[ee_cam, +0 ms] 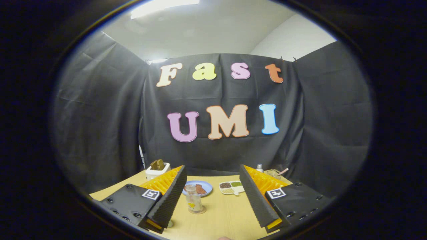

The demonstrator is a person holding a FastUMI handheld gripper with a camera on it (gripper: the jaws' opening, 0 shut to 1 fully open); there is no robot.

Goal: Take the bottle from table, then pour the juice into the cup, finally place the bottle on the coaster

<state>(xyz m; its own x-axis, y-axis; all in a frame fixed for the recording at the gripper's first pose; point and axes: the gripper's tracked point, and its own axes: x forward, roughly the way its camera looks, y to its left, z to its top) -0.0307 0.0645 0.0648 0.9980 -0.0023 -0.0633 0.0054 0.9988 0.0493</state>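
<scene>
A small clear bottle (194,199) with a clear cap and a yellow mark on it stands upright on the wooden table (220,216). A thin brownish round coaster (201,211) shows under its base. My gripper (212,169) is open and holds nothing. The bottle shows in the gap between the two fingers, nearer the left finger (168,196) than the right finger (255,196), and neither touches it. A small pale round thing (170,224) peeks out beside the left finger's base; I cannot tell what it is.
Beyond the bottle lie a blue plate (206,190) with brown food and a white divided dish (232,187) of grains. A white toaster (156,170) with bread stands at the back left. A small capped bottle (259,167) and a glass (274,173) stand back right.
</scene>
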